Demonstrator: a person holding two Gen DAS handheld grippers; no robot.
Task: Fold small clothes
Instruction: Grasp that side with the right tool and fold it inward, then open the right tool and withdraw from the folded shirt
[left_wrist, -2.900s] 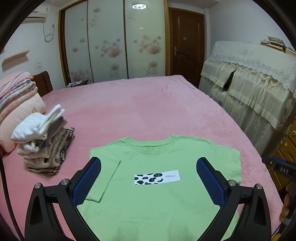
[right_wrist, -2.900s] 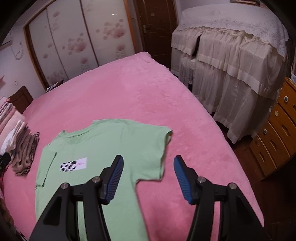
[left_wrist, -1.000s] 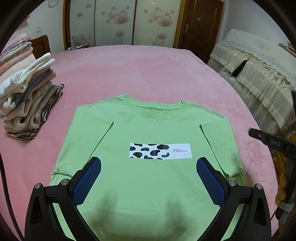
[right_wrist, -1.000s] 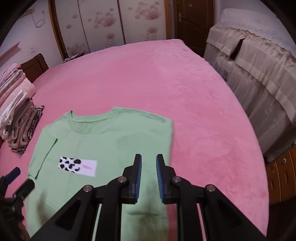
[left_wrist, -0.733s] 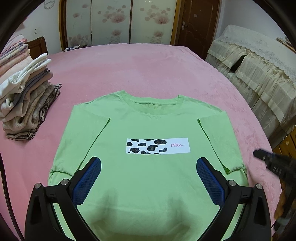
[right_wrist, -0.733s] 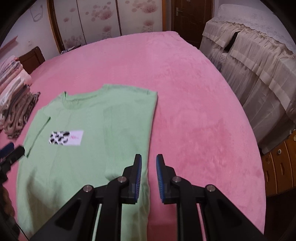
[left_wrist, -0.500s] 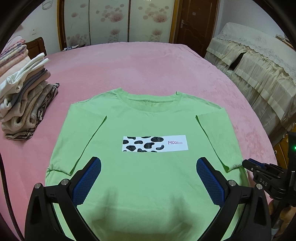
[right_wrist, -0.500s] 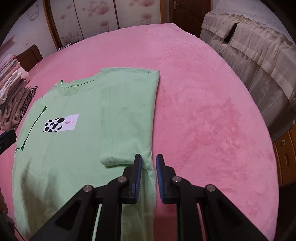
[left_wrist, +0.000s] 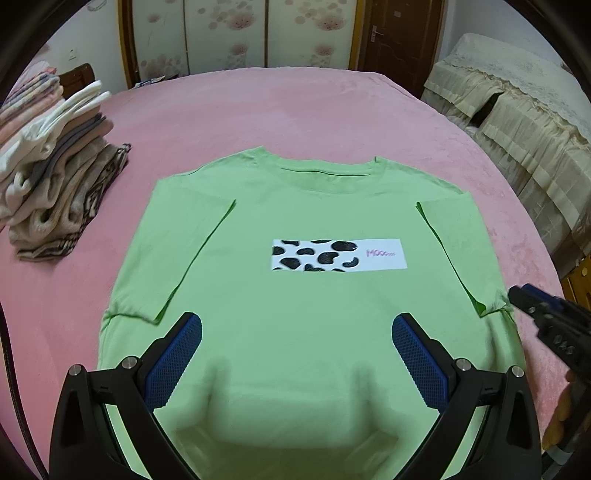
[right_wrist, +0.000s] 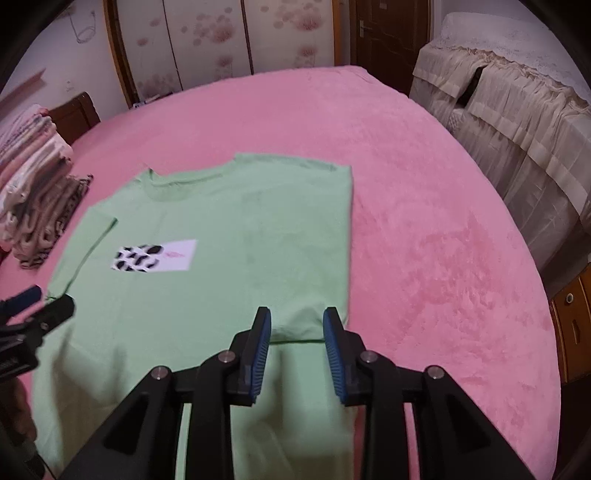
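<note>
A light green T-shirt (left_wrist: 295, 206) with a cow-print label (left_wrist: 338, 254) lies flat on the pink bed, front up, both sleeves folded inward. It also shows in the right wrist view (right_wrist: 221, 229). My left gripper (left_wrist: 296, 354) is open and empty, hovering over the shirt's lower middle. My right gripper (right_wrist: 297, 339) is open and empty, its jaws apart just above the hem of the folded right sleeve (right_wrist: 299, 325). The right gripper shows at the right edge of the left wrist view (left_wrist: 535, 306); the left one at the left edge of the right wrist view (right_wrist: 33, 314).
A stack of folded clothes (left_wrist: 55, 184) sits on the bed's left side. The pink bed (right_wrist: 424, 221) extends right and beyond the shirt. Covered furniture (left_wrist: 517, 122) and a wooden dresser (right_wrist: 572, 325) stand past the bed's right edge.
My right gripper has laid the right sleeve over the shirt and opened, letting it go. The left gripper stayed open and shifted only slightly over the shirt.
</note>
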